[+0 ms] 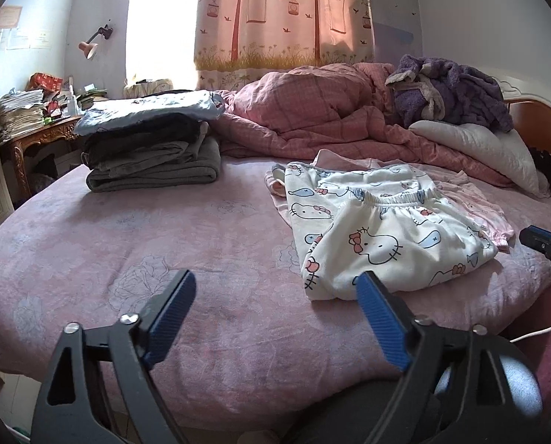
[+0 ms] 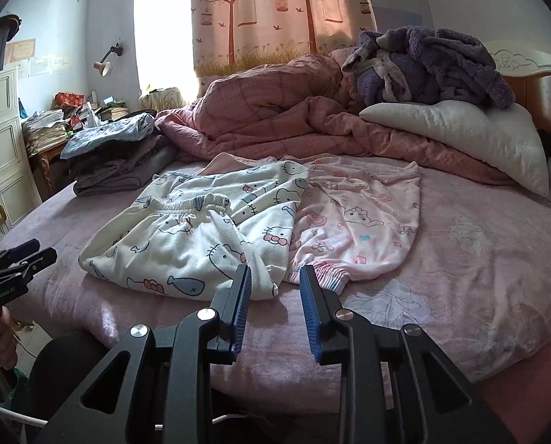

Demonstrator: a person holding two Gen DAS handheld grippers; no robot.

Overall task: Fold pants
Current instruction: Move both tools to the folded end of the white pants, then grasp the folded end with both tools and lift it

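Observation:
White cat-print pants (image 1: 386, 244) (image 2: 186, 244) lie folded on the pink bed sheet (image 1: 127, 240), waistband on top. They partly overlap pink printed pants (image 2: 360, 214) (image 1: 475, 203) that lie flat to their right. My left gripper (image 1: 275, 277) hovers just in front of the white pants, jaws wide apart, with nothing in them; in the right wrist view it shows at the left edge (image 2: 20, 259). My right gripper (image 2: 274, 271) stands open at the near hem where both pants meet, its pads pressing on nothing; its tip shows at the right edge of the left wrist view (image 1: 546, 248).
A stack of folded clothes (image 1: 149, 148) (image 2: 116, 155) sits at the bed's far left. A rumpled pink quilt (image 1: 312, 111), a purple robe (image 1: 453, 92) and a white pillow (image 1: 479, 148) fill the back. A cluttered desk (image 1: 20, 111) and white cabinet (image 2: 1, 170) stand left.

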